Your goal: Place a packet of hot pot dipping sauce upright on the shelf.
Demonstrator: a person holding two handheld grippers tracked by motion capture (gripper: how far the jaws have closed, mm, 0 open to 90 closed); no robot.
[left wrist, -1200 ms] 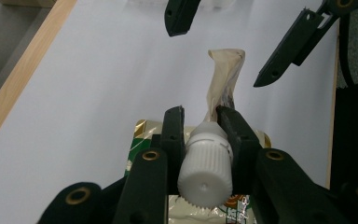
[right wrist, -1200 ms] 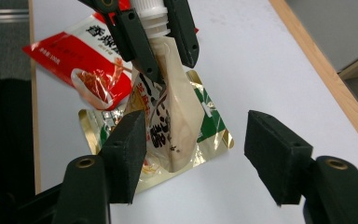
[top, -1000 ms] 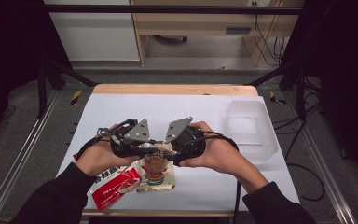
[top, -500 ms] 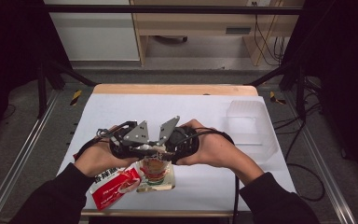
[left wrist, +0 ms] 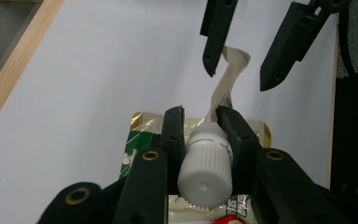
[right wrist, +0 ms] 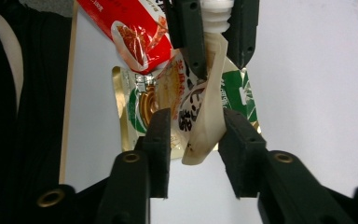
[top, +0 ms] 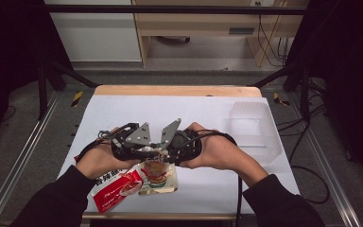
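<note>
left gripper [left wrist: 200,123]: clamped on white cap [left wrist: 205,163] of spout pouch [right wrist: 200,116], lifted over the table [top: 203,109] | right gripper [right wrist: 193,135]: jaws just closing in on the pouch's bottom edge, contact unclear, likely not gripped | vs a second ago: right gripper nearer the left | next likely: pinch body, twist cap | flat green-gold packet [right wrist: 135,107] and red packet [right wrist: 130,32] underneath

On the table – 3 food pouches [top: 157,176], 1 clear box [top: 255,124], 2 grippers [top: 157,146].
</note>
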